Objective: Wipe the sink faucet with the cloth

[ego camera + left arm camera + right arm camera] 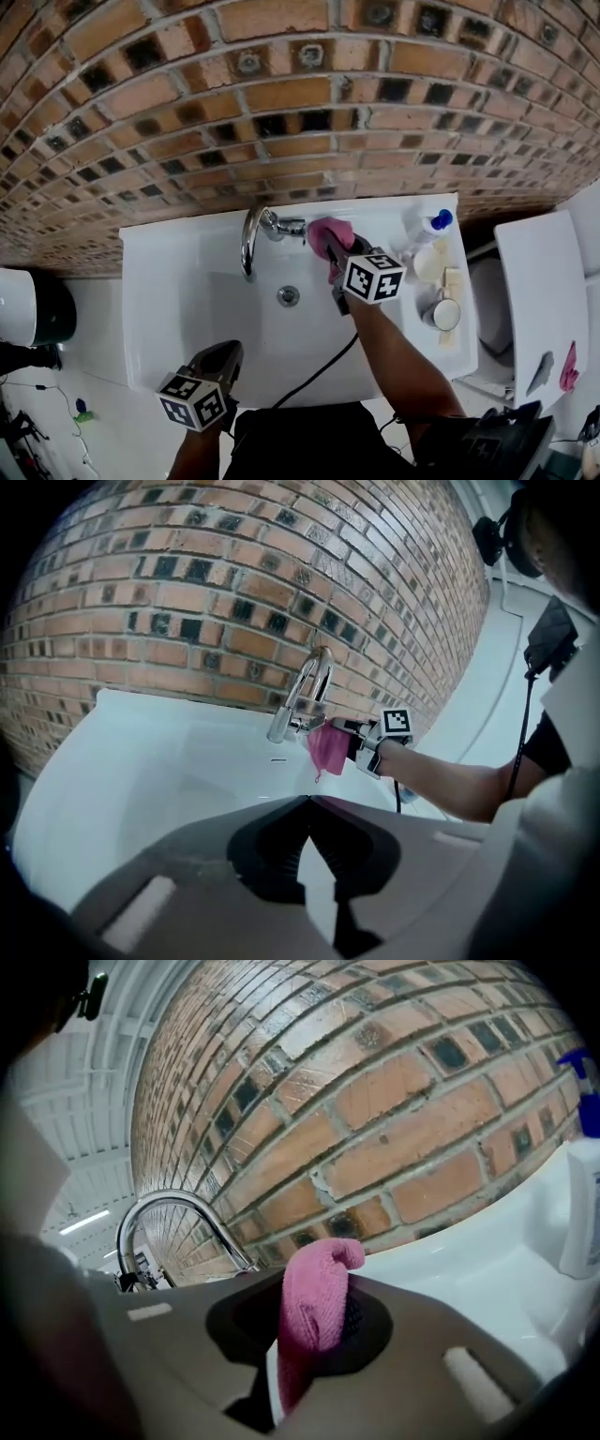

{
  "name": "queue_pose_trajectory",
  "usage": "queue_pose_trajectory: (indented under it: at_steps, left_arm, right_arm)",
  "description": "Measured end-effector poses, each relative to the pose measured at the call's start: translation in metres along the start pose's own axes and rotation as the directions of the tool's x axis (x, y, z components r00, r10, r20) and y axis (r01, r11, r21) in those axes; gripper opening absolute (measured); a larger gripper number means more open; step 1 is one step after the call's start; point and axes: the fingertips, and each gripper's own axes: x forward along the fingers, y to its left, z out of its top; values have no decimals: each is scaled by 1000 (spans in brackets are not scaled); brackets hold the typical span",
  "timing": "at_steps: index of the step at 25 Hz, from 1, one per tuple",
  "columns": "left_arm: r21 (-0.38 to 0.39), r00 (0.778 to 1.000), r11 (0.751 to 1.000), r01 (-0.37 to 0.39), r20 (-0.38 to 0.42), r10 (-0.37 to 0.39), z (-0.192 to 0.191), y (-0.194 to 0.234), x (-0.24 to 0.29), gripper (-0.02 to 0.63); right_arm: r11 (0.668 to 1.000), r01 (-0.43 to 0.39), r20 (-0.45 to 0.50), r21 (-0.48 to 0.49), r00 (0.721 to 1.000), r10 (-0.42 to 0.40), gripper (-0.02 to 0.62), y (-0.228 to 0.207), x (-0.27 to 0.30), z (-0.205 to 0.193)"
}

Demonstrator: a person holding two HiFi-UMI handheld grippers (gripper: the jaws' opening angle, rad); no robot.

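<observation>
Cloth pinched in right gripper beside faucet; loose wad may pull free under rubbing. Left gripper pressed together, empty.

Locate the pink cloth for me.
Head view: the pink cloth is clamped in the right gripper, right of the faucet at the sink's back edge.

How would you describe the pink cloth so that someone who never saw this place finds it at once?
Start at the white sink below the brick wall and find the curved chrome faucet at its back rim. Just right of the faucet's base, the right tool pinches the pink cloth; the other pink item lies on the white surface at far right.
</observation>
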Motion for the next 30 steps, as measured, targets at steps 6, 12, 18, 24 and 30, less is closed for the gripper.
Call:
queue_pose_trajectory:
  at_steps: [6, 12, 18, 24, 30]
  left_arm:
    - [-34, 1000, 999, -29, 2, 29, 5, 0, 6, 5]
    - [-72, 999, 997, -30, -13, 30, -1, 5, 9, 5]
    - [-108, 1000, 994, -17, -24, 15, -7, 8, 11, 5]
    - [-100, 1000, 995, 2, -26, -4, -9, 9, 8, 5]
    - [-91, 1000, 996, 9, -20, -11, -13, 14, -1, 5]
  right_arm:
    - [998, -19, -22, 58, 1000, 20, 44, -7, 39, -7]
    - [967, -39, 11, 252, 999, 38, 44, -20, 60, -12]
    - [935, -85, 43, 345, 996, 75, 44, -10, 69, -8]
    - [894, -132, 103, 428, 990, 97, 44, -2, 58, 0]
    - [891, -152, 142, 427, 985, 100, 44, 15, 47, 7]
